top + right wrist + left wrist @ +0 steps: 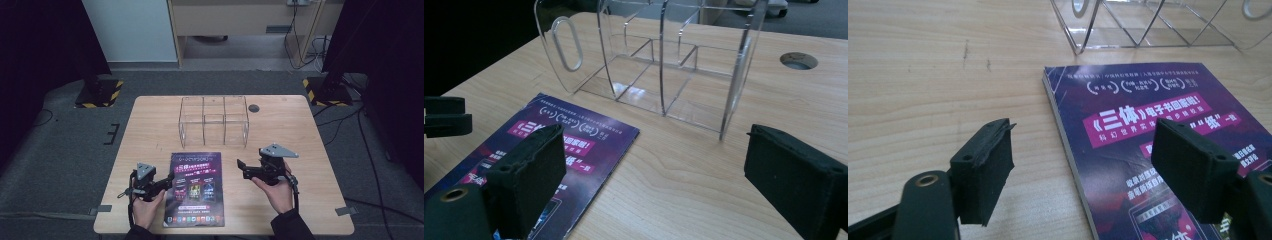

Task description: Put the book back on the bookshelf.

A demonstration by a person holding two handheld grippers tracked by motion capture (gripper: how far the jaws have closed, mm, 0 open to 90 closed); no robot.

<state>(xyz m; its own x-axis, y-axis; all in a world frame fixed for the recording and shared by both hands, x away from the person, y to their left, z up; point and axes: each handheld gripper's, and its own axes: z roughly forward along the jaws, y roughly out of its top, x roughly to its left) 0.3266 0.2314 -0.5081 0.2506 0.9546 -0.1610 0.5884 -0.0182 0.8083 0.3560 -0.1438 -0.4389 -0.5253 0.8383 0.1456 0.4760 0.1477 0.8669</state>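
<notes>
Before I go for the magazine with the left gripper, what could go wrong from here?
The magazine lies flat on the table, so the open left gripper, straddling its left edge, may pinch just the cover and bend it. Thin and glossy, it could also slide instead of lifting. The clear acrylic organizer stands close behind it; a forward push might knock it. The right gripper hangs open, holding nothing steady.

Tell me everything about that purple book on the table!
The purple book is thin, a booklet with a glossy cover showing pink banners, white Chinese writing and small pictures. It lies flat and closed on the wooden table, near the front edge, with the clear plastic organizer behind it, apart. The left gripper hangs open over its left edge; whether it touches is unclear. The right gripper is open beside it, apart.
</notes>
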